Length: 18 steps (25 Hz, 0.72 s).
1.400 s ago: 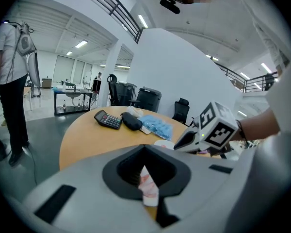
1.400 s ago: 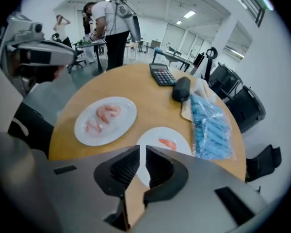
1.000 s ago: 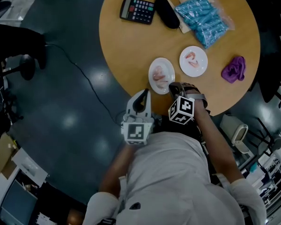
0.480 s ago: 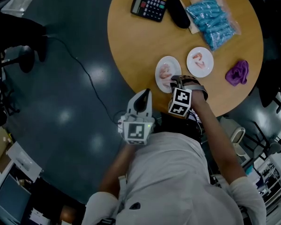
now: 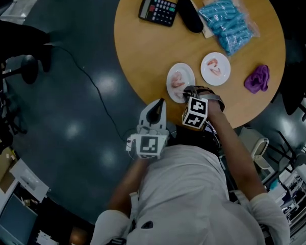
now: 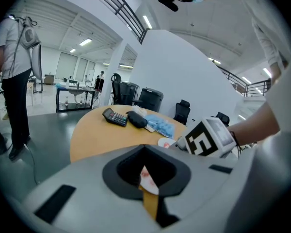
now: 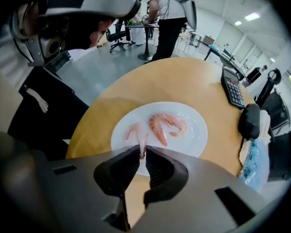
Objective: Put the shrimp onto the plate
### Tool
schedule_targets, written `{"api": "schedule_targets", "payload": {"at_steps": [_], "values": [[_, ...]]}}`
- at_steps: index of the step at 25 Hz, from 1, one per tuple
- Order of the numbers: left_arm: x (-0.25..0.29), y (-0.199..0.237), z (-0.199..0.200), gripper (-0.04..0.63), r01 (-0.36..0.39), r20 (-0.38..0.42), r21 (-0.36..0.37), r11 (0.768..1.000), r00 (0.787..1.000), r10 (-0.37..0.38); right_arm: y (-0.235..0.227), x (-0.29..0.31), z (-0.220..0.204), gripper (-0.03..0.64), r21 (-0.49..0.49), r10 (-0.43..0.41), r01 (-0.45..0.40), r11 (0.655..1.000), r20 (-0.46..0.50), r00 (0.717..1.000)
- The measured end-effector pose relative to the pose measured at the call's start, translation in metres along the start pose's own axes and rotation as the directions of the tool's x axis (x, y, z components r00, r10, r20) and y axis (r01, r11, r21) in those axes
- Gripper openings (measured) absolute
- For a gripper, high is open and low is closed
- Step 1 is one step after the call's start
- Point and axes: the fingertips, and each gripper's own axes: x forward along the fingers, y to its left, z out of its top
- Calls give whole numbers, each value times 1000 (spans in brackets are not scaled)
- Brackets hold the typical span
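Since a second ago the right claw [image 7: 140, 152] has been moving slightly toward the nearer plate [image 5: 172, 75], and now its tips are reaching over the near rim of that plate. Its jaws are closing, with only a narrow gap between them, and the thin tail of a pale shrimp [image 7: 138, 132] is standing between the tips. This shrimp is lying on the nearer plate, just beside a second shrimp [image 7: 167, 123], which is pinker and curled. The left claw [image 5: 157, 103] is hovering off the edge of the round worktop [image 5: 153, 50], above the floor. Its jaws are standing a thin slit apart and are holding nothing. A farther plate [image 5: 222, 79] is also carrying something pink.
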Motion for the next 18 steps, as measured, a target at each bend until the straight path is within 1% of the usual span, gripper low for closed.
{"api": "schedule_targets", "payload": {"at_steps": [2, 4, 5, 6, 8, 10, 11, 13, 14, 18], "values": [[4, -5, 3, 8, 12, 1, 20, 1000, 1000, -13, -3, -12, -4, 47, 54, -12, 10, 998, 34, 999], [7, -13, 11, 8, 19, 4, 22, 1000, 1000, -19, -14, -24, -19, 46, 120, -59, 52, 991, 51, 997], [9, -16, 15, 8, 19, 8, 15, 1000, 1000, -19, -23, -29, -31, 46, 168, -89, 79, 983, 54, 995], [12, -20, 18, 8, 21, 10, 13, 1000, 1000, -22, -33, -33, -44, 46, 228, -119, 104, 968, 53, 992], [18, -26, 22, 8, 33, 11, 33, 999, 999, -33, -55, -34, -72, 46, 362, -168, 143, 921, 40, 985], [23, -32, 21, 8, 47, 11, 71, 996, 999, -48, -72, -31, -99, 46, 473, -192, 161, 866, 17, 981], [25, -35, 21, 8, 51, 9, 81, 995, 999, -52, -77, -29, -109, 46, 513, -193, 161, 843, 9, 981], [28, -40, 24, 8, 50, 4, 68, 996, 999, -50, -82, -23, -121, 46, 561, -186, 154, 814, 0, 983], [29, -42, 26, 8, 49, 0, 60, 997, 999, -49, -83, -20, -125, 46, 571, -180, 151, 807, -4, 984], [32, -50, 19, 8, 59, -27, 75, 995, 998, -57, -87, -15, -131, 46, 599, -174, 149, 787, -17, 985]]}}
